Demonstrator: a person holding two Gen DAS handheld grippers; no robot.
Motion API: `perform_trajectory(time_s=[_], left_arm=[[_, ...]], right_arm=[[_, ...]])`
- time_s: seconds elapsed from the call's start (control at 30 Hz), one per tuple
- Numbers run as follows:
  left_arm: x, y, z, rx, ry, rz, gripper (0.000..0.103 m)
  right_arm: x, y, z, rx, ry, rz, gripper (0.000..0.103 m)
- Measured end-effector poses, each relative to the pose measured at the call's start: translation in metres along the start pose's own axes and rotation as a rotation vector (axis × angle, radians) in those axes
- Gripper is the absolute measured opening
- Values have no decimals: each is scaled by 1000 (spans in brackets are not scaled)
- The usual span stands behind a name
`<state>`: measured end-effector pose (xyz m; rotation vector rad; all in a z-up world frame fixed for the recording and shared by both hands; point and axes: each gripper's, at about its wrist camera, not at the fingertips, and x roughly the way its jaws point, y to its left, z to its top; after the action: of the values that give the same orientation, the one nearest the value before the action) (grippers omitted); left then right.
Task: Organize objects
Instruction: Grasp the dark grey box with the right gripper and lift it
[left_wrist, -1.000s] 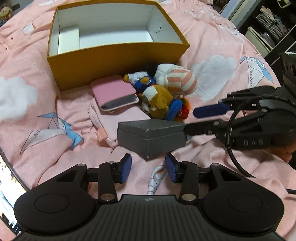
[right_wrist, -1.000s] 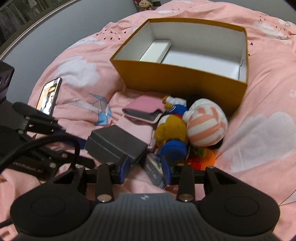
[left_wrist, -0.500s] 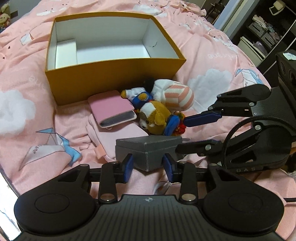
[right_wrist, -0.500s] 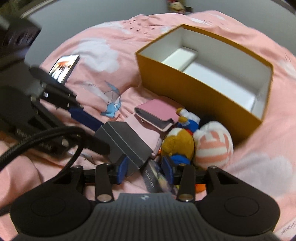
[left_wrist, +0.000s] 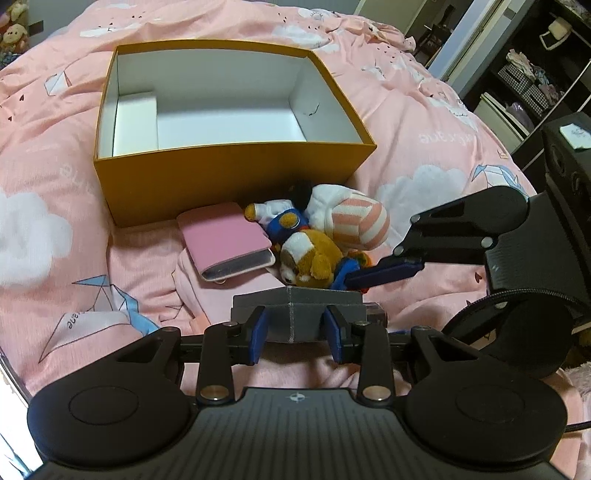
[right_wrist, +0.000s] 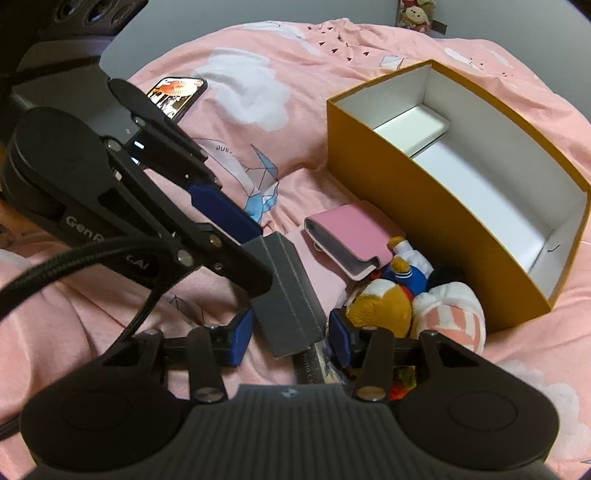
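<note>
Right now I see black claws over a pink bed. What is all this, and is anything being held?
No robot here: a person holds a two-finger tool in each hand, and each tool carries a wide-angle camera looking along its fingers. One picture is from the left tool, the other from the right tool, so each also sees the other.

On the pink bedspread lie an open orange box, a pink wallet, some plush toys, a phone and a small grey box.

The left tool's jaws have just been closing and now press on the grey box. The right tool's jaws have just been opening; they straddle the grey box's other end without clearly gripping it.
</note>
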<state>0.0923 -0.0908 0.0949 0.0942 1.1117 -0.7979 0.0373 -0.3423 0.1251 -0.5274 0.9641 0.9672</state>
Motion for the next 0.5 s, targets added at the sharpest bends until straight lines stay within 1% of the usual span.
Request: perform_trajectory(time_s=[0.33, 0.5], left_arm=[[0, 2, 1, -20, -5, 3, 37], [-2, 4, 1, -33, -13, 18, 37]], right_arm=[[19, -4, 3, -3, 31, 25, 47], [19, -7, 4, 9, 19, 28, 44]])
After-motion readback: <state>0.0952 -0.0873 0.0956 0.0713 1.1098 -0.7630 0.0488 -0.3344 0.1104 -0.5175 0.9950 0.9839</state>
